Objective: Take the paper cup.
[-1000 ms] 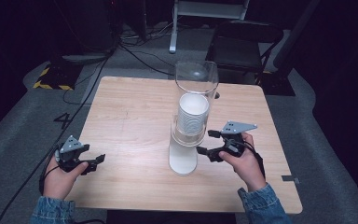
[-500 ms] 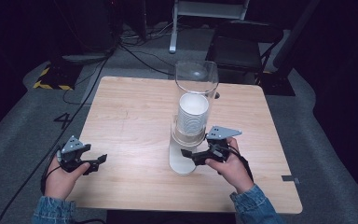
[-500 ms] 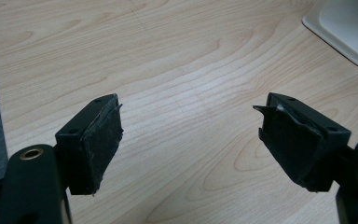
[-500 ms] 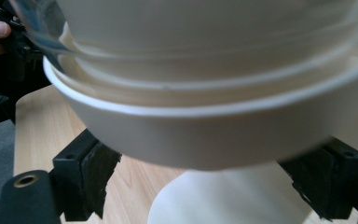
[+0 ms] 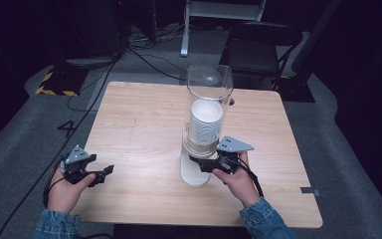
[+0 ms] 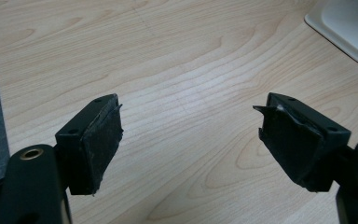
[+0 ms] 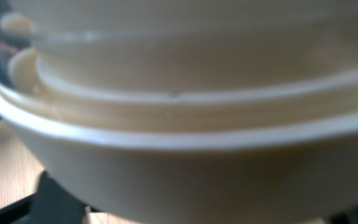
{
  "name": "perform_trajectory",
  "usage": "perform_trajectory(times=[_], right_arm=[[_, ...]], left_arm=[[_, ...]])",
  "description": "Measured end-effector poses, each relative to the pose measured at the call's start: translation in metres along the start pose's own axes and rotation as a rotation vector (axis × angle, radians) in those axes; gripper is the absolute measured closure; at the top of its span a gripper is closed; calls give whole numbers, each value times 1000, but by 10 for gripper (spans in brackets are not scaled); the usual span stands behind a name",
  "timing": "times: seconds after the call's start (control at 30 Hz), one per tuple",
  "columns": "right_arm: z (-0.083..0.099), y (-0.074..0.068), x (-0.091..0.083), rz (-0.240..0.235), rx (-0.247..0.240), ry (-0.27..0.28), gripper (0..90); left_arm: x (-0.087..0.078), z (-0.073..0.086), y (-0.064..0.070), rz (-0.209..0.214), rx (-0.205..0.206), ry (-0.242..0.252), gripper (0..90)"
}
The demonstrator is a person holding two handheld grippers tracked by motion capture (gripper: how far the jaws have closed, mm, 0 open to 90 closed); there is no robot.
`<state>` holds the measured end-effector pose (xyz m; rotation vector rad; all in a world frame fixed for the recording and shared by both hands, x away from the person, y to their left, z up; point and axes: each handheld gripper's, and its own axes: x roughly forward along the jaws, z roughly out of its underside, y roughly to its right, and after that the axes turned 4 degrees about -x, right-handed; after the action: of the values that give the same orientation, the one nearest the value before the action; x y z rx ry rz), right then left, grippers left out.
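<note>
High view: right hand-held gripper (image 5: 202, 163) at lowest cup (image 5: 195, 172) of cup stack (image 5: 205, 124) in clear tube (image 5: 210, 87); jaw state unclear. Left hand-held gripper (image 5: 104, 174) wide, idle over tabletop (image 5: 139, 124). Likely step: pulling cup free; next, firm grip, straight downward draw.

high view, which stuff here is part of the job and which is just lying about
In the job:
- stack of white cups in the clear tube
- white base
- right claw, at the stack's bottom
- left claw, open over bare table

Lying about:
- black chair
- floor cables
</note>
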<state>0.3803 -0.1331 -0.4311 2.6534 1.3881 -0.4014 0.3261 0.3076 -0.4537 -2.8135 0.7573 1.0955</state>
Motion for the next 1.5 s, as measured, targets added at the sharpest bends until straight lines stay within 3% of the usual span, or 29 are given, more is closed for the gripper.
perform_trajectory(times=[0.17,0.97,1.13,1.5], right_arm=[[1,-1,-1,10,-29,-4,346],[4,-3,-1,23,-37,1,358],[13,-2,4,32,-46,-70,361],[19,-2,6,28,-51,-72,361]], left_arm=[[0,0,0,0,-1,0,207],[3,2,1,3,2,-12,207],[3,1,1,4,5,-14,207],[4,0,1,8,2,-15,207]])
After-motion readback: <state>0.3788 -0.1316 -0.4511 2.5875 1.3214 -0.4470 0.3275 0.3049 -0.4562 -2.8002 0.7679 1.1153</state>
